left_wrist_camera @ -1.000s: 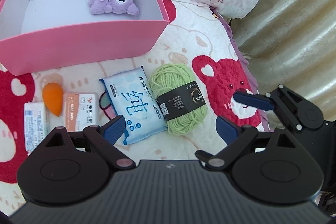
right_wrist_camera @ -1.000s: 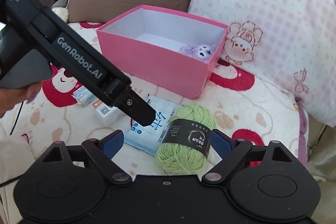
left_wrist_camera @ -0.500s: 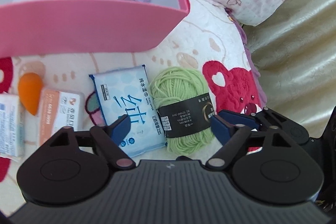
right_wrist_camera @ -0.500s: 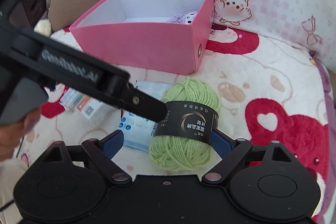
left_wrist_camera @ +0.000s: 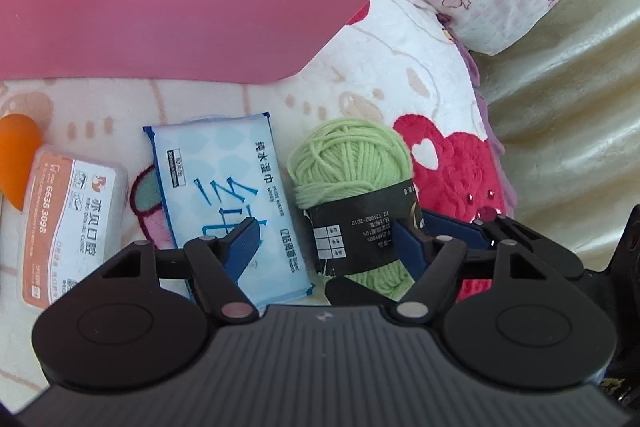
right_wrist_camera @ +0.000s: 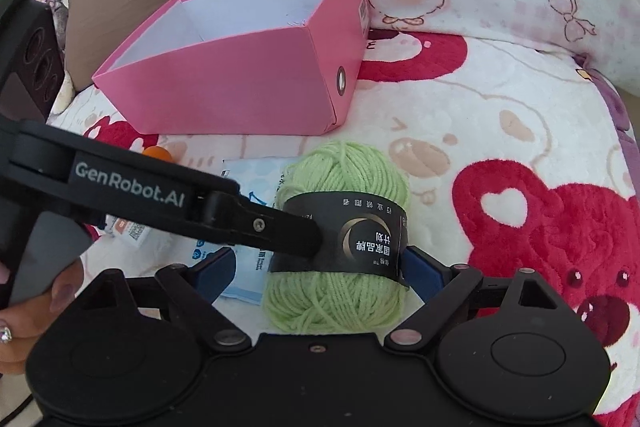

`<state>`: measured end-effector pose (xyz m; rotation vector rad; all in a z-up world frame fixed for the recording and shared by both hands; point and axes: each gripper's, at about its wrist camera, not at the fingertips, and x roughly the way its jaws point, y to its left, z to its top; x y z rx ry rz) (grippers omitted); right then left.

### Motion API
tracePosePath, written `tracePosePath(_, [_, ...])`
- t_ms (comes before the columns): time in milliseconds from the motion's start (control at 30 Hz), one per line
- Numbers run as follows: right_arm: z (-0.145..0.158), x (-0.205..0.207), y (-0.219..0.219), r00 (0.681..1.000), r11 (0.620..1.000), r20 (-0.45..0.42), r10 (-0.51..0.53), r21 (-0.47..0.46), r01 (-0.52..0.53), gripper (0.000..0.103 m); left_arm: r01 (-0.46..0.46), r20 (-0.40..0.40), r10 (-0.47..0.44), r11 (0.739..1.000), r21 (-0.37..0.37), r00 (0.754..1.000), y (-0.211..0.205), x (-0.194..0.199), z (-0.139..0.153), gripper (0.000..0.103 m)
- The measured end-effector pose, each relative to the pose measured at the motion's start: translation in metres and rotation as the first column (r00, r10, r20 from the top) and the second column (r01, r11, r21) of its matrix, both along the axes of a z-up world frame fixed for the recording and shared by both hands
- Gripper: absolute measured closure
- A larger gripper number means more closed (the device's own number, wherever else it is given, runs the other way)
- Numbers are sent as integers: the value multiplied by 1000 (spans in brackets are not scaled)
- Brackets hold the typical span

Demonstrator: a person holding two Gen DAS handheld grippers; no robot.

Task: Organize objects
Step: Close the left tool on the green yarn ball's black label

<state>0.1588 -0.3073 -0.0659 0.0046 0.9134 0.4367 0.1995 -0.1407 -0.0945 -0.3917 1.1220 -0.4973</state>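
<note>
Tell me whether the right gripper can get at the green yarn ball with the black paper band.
Probably yes. The right gripper is open with the green yarn ball between its fingers; the left gripper is also open around the yarn, one finger on the band, crowding the grasp.

The green yarn ball (right_wrist_camera: 340, 227) is hemmed in: the wet-wipe packet (left_wrist_camera: 228, 195) lies just beside it on one side, and the left gripper (right_wrist_camera: 296, 231) crosses its label. Behind it, bare blanket (right_wrist_camera: 460, 99) separates it from the pink box (right_wrist_camera: 248, 75), whose top is open.
</note>
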Motion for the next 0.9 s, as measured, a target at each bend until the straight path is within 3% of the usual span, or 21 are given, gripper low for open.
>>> tracePosePath(133, [-2, -1, -1, 1000, 999, 11, 8, -32, -8, 15, 1, -9, -1, 999, -39, 1000, 0, 2, -3, 40])
tracePosePath(267, [-8, 2, -6, 1000, 999, -12, -17, -46, 17, 20, 4, -23, -6, 998, -65, 1000, -4, 4, -5, 41])
tracePosePath(367, [-16, 6, -15, 997, 998, -60, -58, -1, 58, 21, 24, 19, -22, 995, -95, 1000, -8, -1, -4, 42])
tracePosePath(467, [-23, 6, -19, 993, 996, -91, -70, 46, 74, 26, 59, 2, -59, 995, -83, 998, -18, -3, -9, 42])
tracePosePath(633, [-18, -3, -13, 994, 995, -62, -88, 49, 91, 34, 43, 7, -42, 993, -106, 999, -17, -6, -7, 43])
tracePosePath(900, [-4, -22, -4, 999, 999, 14, -35, 34, 35, 36, 51, -2, -52, 992, -119, 999, -8, -16, 8, 43])
